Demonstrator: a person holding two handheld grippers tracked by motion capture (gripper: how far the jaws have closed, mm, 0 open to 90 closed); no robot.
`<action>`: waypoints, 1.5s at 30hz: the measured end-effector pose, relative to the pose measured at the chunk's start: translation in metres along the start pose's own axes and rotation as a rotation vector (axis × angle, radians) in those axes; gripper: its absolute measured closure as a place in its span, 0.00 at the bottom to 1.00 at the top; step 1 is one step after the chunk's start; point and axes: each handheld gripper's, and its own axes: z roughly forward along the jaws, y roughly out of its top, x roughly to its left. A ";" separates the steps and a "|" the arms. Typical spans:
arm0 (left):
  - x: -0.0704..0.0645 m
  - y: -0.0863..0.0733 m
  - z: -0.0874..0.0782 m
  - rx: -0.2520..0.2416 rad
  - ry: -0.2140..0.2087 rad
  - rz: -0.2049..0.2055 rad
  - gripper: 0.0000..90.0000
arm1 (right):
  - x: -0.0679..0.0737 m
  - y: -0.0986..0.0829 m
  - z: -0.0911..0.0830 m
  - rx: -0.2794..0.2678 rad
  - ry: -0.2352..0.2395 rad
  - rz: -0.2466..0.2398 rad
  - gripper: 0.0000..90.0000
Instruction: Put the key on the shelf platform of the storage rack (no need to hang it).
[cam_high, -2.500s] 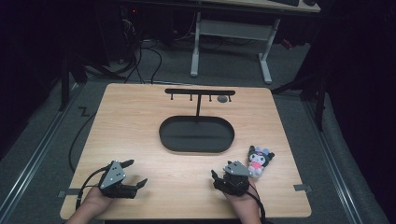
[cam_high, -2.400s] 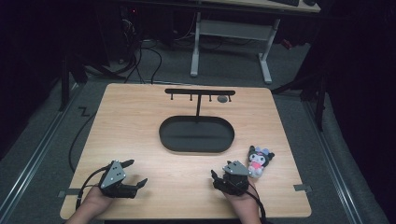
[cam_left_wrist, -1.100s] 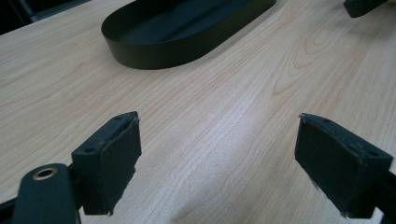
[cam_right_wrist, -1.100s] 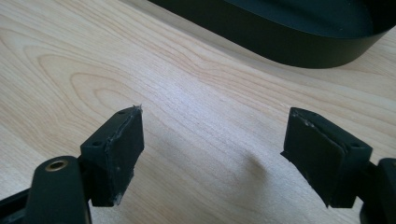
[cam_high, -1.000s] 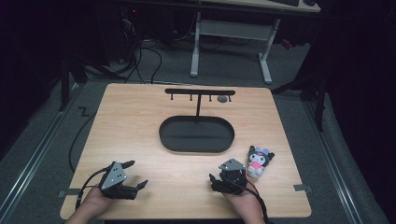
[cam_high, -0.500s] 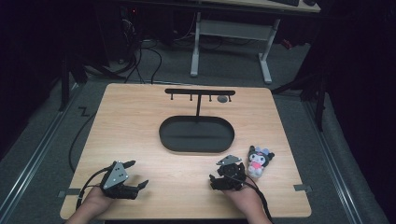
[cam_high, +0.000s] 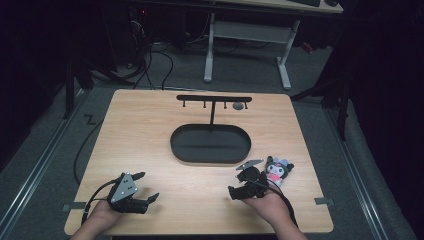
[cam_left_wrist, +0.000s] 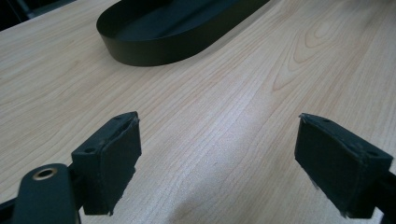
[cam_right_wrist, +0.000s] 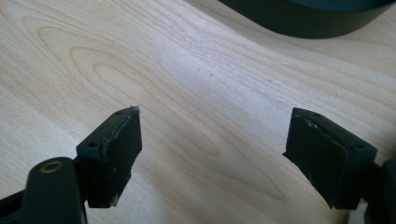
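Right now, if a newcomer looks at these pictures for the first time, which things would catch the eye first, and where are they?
The eye falls first on the black oval tray in the middle of the light wooden table, with a black T-shaped hook stand rising at its far edge. Next comes the small black-and-pink plush toy lying right of the tray, close beside the right gripper. The left gripper rests near the table's front left, jaws open.

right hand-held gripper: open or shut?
Open. The right hand-held gripper has its jaws wide apart with bare table between them, nothing held. The plush toy lies just beside it.
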 end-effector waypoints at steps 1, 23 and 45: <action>0.000 0.000 0.000 0.001 -0.001 -0.001 0.17 | -0.001 0.001 -0.001 0.007 0.009 0.004 0.20; -0.001 0.000 0.001 0.006 -0.001 0.007 0.17 | -0.016 0.005 -0.043 0.160 -0.040 0.028 0.24; -0.001 0.001 0.001 0.016 -0.002 0.014 0.17 | -0.060 -0.011 -0.059 0.208 -0.126 0.212 0.20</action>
